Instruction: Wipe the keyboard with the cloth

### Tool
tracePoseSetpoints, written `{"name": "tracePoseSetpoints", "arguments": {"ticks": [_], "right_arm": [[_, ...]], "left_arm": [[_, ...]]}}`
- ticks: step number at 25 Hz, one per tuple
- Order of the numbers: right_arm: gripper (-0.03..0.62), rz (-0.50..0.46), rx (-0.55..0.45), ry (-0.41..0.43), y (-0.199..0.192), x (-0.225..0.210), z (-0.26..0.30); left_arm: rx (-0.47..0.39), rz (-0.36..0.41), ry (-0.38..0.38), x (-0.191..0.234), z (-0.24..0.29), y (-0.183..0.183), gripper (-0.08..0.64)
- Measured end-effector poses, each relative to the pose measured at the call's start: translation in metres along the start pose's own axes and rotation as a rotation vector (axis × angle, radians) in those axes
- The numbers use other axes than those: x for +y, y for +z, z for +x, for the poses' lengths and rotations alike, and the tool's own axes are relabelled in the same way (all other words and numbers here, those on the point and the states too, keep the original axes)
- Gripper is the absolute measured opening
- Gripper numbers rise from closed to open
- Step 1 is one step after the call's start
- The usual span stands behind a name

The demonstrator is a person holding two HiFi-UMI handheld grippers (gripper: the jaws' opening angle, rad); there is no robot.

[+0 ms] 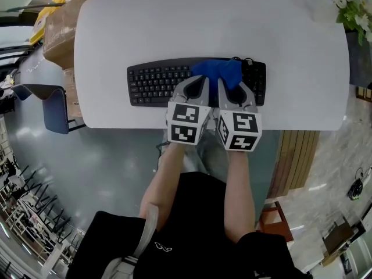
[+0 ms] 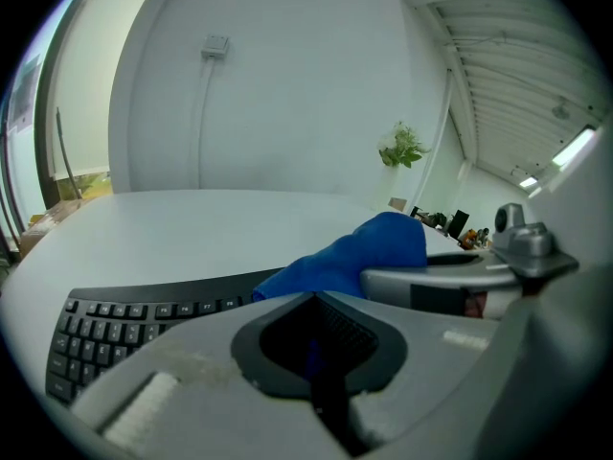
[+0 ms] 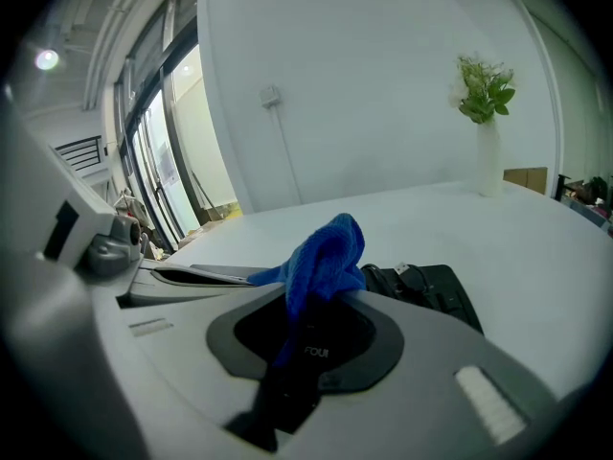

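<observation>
Place: an office-like workroom.
Desk: a wide white round-cornered table (image 1: pixel 203 22) carrying a black computer keyboard (image 1: pixel 157 83).
Storage: brown cardboard boxes (image 1: pixel 61 28) stacked at the table's far left corner.
Seating: a blue chair (image 1: pixel 55 106) just beside the table.
Floor: glossy grey floor (image 1: pixel 104 167) with light reflections.
Walls: plain white, with a small white wall box (image 2: pixel 215 43) and a cable running down from it.
Light: tall glazed windows (image 3: pixel 177 161); a bright ceiling strip lamp (image 2: pixel 575 147).
Decor: a green leafy plant (image 3: pixel 484 89) in a slim white vase (image 3: pixel 489 161) on the table.
</observation>
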State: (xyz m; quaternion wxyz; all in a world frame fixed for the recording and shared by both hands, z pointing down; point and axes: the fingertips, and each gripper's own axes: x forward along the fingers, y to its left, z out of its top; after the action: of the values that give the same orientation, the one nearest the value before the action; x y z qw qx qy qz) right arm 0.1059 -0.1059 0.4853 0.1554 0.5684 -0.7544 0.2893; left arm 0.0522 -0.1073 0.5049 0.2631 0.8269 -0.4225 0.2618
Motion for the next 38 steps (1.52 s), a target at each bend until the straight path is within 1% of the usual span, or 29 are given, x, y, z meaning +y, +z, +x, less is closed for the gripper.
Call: {"name": "tracePoseSetpoints", "arguments": {"ticks": [6, 10, 22, 28, 31, 33, 34, 36, 38], "right_arm": [[0.074, 0.031, -0.018, -0.023, 0.003, -0.025, -0.011], [0.075, 0.007, -0.014, -0.044, 0.007, -0.039, -0.017], [0.075, 0.025, -0.033, -0.123, 0.009, -0.086, -0.041], [0.075, 0.039, -0.048, -0.219, 0.008, -0.111, -0.063], [0.075, 0.06, -0.068, -0.274, 0.011, -0.122, -0.075], [0.074, 0.076, -0.106, -0.294, 0.023, -0.123, -0.085], [0.074, 0.073, -0.129, -0.293, 0.032, -0.119, -0.089], [0.074, 0.058, -0.177, -0.261, 0.054, -0.102, -0.092], [0.074, 0.038, -0.223, -0.2, 0.075, -0.074, -0.089]], "left_arm": [[0.007, 0.02, -0.031, -0.026, 0.015, 0.004, 0.0], [0.006, 0.023, -0.049, -0.04, 0.023, 0.008, 0.0], [0.015, 0.066, -0.129, -0.088, 0.044, 0.014, 0.0], [0.007, 0.083, -0.194, -0.12, 0.045, 0.018, 0.0], [0.016, 0.061, -0.254, -0.135, 0.04, 0.016, 0.0], [0.019, 0.046, -0.279, -0.136, 0.031, 0.016, 0.0], [0.01, 0.043, -0.274, -0.131, 0.024, 0.018, 0.0], [-0.02, 0.031, -0.24, -0.11, 0.01, 0.022, 0.0], [-0.061, -0.003, -0.197, -0.083, -0.004, 0.029, -0.001]]}}
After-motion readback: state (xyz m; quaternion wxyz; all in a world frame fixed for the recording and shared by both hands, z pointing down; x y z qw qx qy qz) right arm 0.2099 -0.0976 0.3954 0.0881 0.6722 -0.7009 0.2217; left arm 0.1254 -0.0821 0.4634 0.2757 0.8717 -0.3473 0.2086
